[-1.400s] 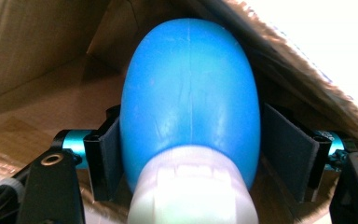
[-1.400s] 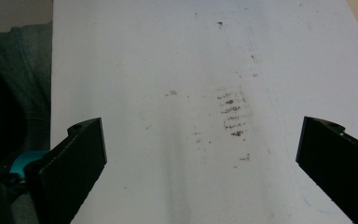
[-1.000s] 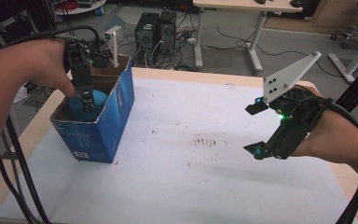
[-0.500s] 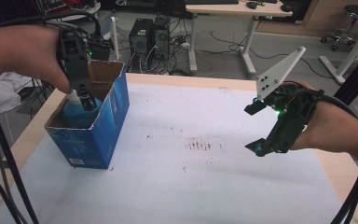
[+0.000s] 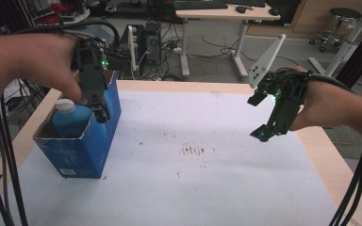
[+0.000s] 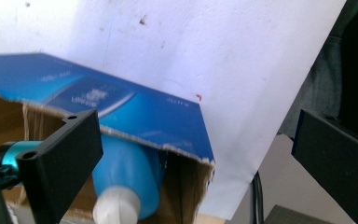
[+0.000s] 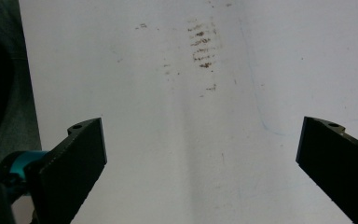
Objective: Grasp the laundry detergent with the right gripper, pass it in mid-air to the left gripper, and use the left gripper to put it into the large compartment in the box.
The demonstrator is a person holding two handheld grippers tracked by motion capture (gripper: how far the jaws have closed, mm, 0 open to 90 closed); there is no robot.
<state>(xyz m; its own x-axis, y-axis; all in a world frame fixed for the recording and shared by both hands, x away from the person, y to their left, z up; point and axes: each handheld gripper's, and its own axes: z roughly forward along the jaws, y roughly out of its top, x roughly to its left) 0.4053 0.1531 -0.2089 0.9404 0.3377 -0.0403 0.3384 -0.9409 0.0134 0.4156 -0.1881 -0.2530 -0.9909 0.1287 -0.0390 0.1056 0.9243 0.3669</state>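
Box [image 5: 87,141] was placed on the sheet [image 5: 207,188] at 9 o'clock, near the table [image 5: 325,155] edge. Bottle [image 5: 70,120] was stood upright in it. Left gripper [image 5: 99,110] was held over the box's 3 o'clock wall; right gripper [image 5: 264,127] at 3 o'clock, well apart.

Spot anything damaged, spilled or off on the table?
Two things. The box has a torn, ragged top edge, brown card showing; the bottle leans inside it. The white sheet has a patch of dark smudges mid-table. No spill.

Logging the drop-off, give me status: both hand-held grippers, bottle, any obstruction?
Left hand-held gripper open above blue box, jaws just opened, nothing between. Right hand-held gripper open, empty. Blue bottle upright in box. No obstruction.
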